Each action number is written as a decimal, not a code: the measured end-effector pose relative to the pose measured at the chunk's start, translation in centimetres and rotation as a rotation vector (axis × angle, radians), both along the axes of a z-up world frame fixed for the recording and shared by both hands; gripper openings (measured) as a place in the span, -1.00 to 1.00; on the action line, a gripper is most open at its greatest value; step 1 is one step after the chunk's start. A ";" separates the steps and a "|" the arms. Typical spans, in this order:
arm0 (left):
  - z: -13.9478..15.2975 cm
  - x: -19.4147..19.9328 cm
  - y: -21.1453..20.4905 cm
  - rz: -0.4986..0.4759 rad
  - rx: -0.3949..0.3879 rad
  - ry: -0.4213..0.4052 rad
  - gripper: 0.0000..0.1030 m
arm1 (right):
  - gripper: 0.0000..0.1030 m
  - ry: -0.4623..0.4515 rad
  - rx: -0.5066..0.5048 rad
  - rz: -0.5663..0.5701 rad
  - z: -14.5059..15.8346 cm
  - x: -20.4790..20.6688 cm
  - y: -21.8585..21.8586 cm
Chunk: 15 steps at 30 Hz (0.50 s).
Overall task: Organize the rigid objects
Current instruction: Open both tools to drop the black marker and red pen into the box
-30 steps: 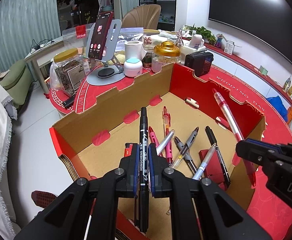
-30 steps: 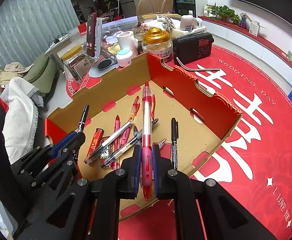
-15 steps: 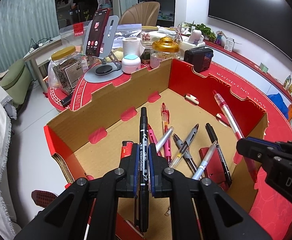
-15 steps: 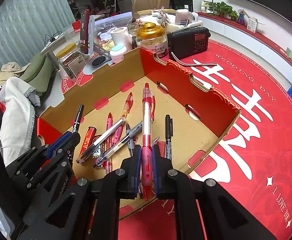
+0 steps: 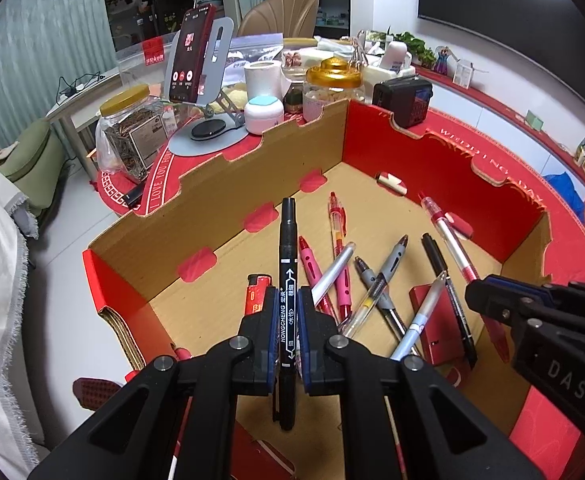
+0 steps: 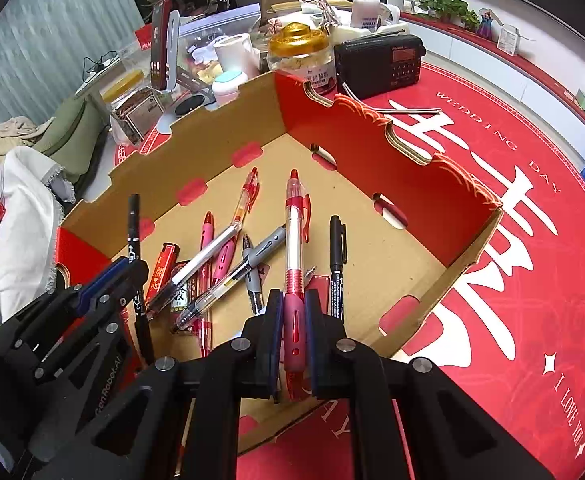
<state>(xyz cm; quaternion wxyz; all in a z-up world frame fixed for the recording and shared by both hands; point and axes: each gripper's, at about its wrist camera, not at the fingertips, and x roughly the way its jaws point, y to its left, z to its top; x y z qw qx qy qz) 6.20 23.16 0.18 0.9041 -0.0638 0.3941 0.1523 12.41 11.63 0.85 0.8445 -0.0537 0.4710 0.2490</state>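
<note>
Left claw: my left claw [image 5: 288, 312] is pinched tight on a black marker [image 5: 287, 280], gripped at mid-barrel so it balances, with its tip pointing out over the box and its tail hanging back under the fingers.
Marker's place: it hangs above the near left part of the cardboard box [image 5: 220, 200], clear of the floor, and I judge it is held there for dropping in with the other pens.
Lighter: a red lighter [image 5: 257, 292] lies flat just beside that claw's left finger, on the box floor.
Loose pile: a pink pen [image 5: 312, 268], a white pen [image 5: 332, 268], a grey pen [image 5: 392, 258] and a clear pen [image 5: 368, 304] lie crossed over one another mid-box; they look dropped in, not lined up.
Red case: a small red case [image 5: 432, 316] sits under a pale blue pen [image 5: 424, 316], near the front wall.
Second marker: another black marker [image 6: 336, 256] lies flat to the right of the pile.
Right claw: my right claw [image 6: 294, 320] is clamped on a red pen [image 6: 294, 248] by its rubber grip, where the pads hold best, with the clicker end angled forward over the box.
Bench: the box stands on a bench with a red cloth [image 6: 492, 240]; a black radio [image 6: 380, 64] and a gold-lidded jar [image 6: 300, 52] stand behind it, out of the way.
Judgement: both pens are over the box, so releasing seems next.
</note>
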 end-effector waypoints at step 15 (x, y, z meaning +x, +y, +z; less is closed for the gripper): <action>0.3 -0.2 1.0 0.120 0.071 0.118 1.00 | 0.82 -0.089 -0.050 0.033 2.3 -1.5 -0.6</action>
